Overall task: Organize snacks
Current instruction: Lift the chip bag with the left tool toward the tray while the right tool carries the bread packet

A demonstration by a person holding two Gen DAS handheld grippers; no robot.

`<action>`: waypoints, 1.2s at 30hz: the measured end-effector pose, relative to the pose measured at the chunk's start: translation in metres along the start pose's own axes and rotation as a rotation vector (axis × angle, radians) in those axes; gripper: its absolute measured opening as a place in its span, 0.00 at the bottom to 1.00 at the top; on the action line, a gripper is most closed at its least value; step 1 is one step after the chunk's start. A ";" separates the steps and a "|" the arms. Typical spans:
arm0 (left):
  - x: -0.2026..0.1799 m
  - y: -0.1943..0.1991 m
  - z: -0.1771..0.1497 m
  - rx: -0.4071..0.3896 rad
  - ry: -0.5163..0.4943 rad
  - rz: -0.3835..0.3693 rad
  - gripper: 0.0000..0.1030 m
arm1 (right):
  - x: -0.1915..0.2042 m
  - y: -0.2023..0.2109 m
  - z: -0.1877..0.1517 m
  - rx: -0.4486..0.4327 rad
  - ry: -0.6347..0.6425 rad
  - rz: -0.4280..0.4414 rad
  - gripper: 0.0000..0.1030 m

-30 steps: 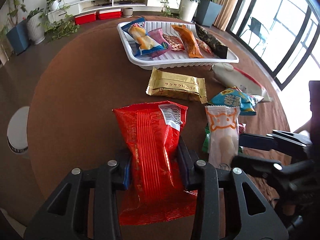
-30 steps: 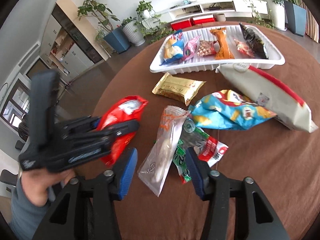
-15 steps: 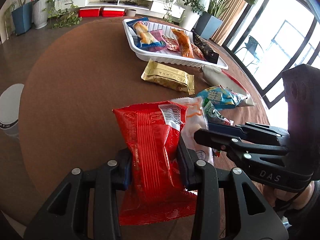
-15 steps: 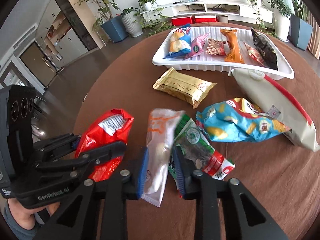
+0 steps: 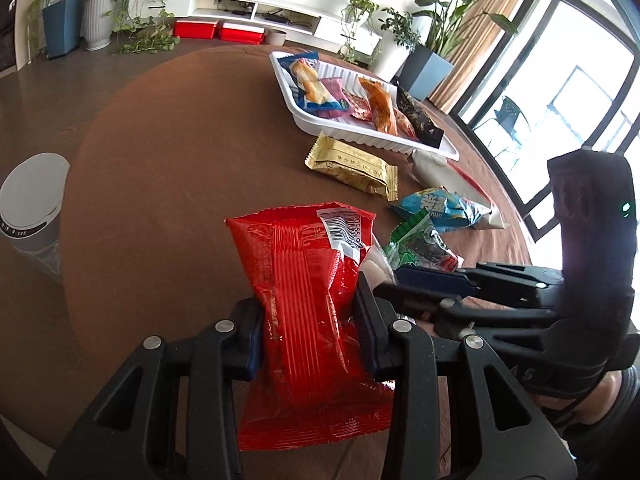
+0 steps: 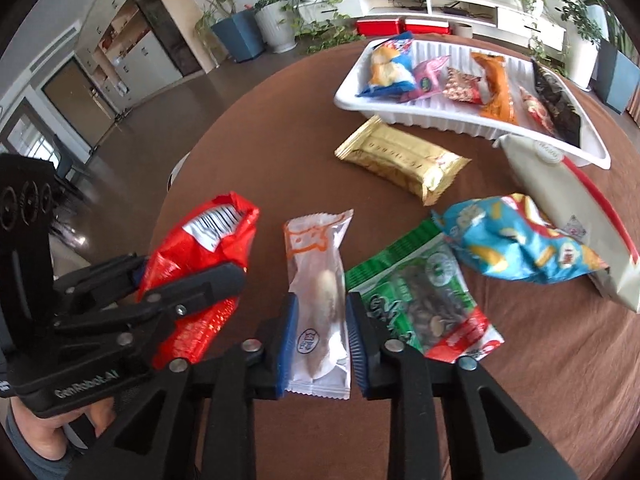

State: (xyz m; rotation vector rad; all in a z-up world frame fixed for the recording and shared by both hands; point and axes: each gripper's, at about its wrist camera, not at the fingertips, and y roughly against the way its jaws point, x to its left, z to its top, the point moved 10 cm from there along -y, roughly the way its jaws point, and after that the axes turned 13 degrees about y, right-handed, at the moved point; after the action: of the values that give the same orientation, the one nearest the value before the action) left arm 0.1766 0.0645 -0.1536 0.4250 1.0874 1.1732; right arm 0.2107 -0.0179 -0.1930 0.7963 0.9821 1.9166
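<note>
My left gripper (image 5: 308, 332) is shut on a red snack bag (image 5: 308, 280) and holds it above the brown table; the bag also shows in the right wrist view (image 6: 200, 248). My right gripper (image 6: 318, 344) is shut on a clear white snack packet (image 6: 318, 280) with an orange cat print. A white tray (image 6: 440, 122) at the far side holds several snack packs; it also shows in the left wrist view (image 5: 360, 138). A gold packet (image 6: 400, 158), a green packet (image 6: 416, 300), a blue chip bag (image 6: 516, 240) and a white-and-red bag (image 6: 568, 200) lie loose on the table.
The round table (image 5: 168, 168) has a brown cloth. A white bin (image 5: 32, 208) stands on the floor to the left of it. Potted plants (image 5: 96, 12) and a low white shelf (image 5: 256, 4) line the far wall. Large windows (image 5: 560, 92) are on the right.
My right gripper went from open to shut on the clear white packet and drew close beside the left gripper. The left gripper kept its hold on the red bag and turned slightly left.
</note>
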 end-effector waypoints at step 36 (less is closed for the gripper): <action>-0.007 0.007 -0.011 -0.011 0.026 -0.031 0.34 | 0.007 0.024 -0.010 -0.066 0.023 0.037 0.23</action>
State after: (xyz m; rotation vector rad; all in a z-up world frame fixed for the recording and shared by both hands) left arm 0.1639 0.0582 -0.1496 0.3844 1.1059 1.1593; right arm 0.1906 -0.0238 -0.1764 0.7603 0.9188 1.9835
